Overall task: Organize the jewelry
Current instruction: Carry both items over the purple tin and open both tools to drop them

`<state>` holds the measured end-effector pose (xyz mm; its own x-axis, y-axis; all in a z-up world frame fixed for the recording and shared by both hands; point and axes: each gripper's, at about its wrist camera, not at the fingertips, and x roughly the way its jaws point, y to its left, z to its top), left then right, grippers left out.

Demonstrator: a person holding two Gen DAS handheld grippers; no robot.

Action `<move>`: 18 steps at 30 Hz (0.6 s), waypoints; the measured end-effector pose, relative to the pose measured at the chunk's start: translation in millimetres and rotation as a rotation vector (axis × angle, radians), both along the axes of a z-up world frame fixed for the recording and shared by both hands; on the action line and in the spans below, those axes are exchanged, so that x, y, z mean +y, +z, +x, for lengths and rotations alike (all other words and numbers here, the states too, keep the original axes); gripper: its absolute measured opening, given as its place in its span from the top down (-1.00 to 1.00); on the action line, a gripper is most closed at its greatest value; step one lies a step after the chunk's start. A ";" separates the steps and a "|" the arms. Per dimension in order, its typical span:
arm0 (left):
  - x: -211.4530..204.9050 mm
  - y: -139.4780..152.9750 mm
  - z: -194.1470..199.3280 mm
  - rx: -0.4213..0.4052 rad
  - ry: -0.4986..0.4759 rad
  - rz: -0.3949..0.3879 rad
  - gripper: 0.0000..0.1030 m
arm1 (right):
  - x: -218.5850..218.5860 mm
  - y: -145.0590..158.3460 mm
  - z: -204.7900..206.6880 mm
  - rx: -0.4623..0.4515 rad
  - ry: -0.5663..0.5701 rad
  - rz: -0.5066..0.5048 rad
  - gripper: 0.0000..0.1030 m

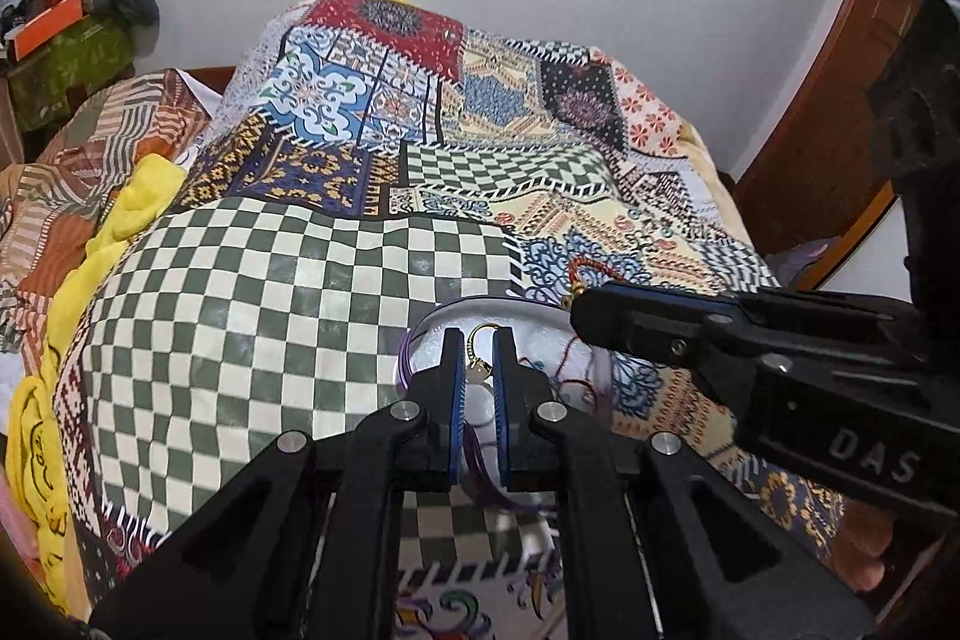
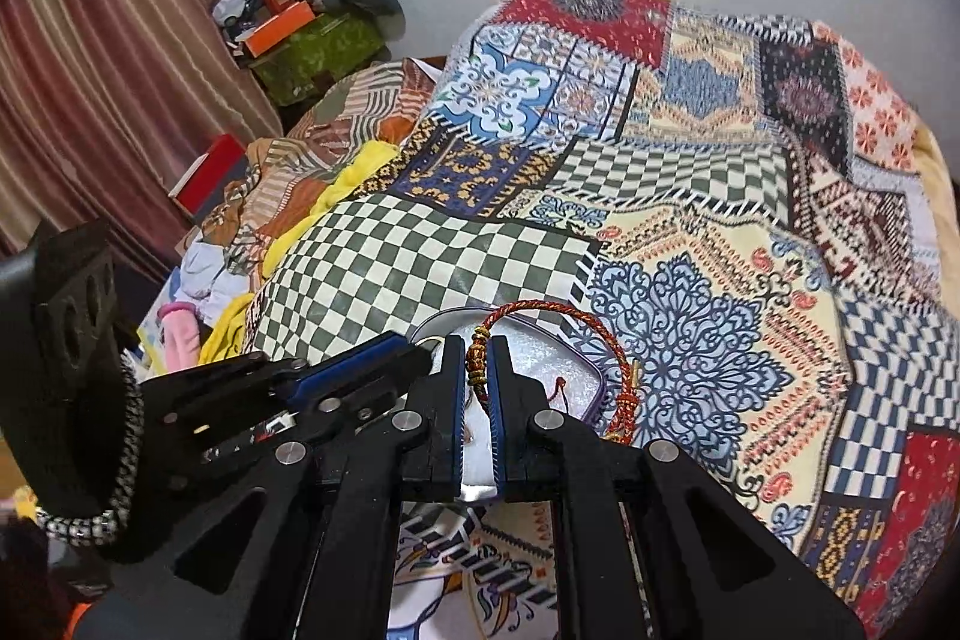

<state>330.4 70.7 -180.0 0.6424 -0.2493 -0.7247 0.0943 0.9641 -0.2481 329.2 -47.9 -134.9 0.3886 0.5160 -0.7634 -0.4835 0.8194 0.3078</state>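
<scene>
In the left wrist view, the left gripper (image 1: 478, 361) has its blue-padded tongs clamped on a thin gold ring with a pale round stone (image 1: 482, 355), held just above a shallow white tray with a purple rim (image 1: 420, 334) that rests on the patchwork-printed bedspread (image 1: 336, 280). The right gripper (image 1: 585, 310) reaches in from the right over the tray's far edge, with a red braided cord bracelet (image 1: 591, 274) showing at its tip; how its tongs stand cannot be told here. In the right wrist view, the right gripper (image 2: 478, 370) has its tongs pressed together on the beaded section of the bracelet (image 2: 543, 311), whose loop arcs over the tray (image 2: 591, 370) and trails down to the right onto the bedspread (image 2: 708, 280). The left gripper (image 2: 420, 358) lies just beside it on the left.
</scene>
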 end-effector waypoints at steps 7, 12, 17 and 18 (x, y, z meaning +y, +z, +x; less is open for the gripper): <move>-4.9 -6.6 9.5 0.017 -0.018 0.023 0.87 | 3.3 -10.7 8.7 0.053 0.011 0.006 0.88; -5.2 -9.6 7.8 0.022 -0.020 0.041 0.87 | 5.3 -14.1 11.8 0.072 0.010 0.014 0.88; -1.6 -10.3 1.6 0.036 -0.021 0.031 0.86 | 7.7 -17.2 14.3 0.115 0.020 0.024 0.88; -0.5 -9.9 0.5 0.037 -0.020 0.028 0.86 | 8.4 -17.4 14.3 0.119 0.020 0.021 0.88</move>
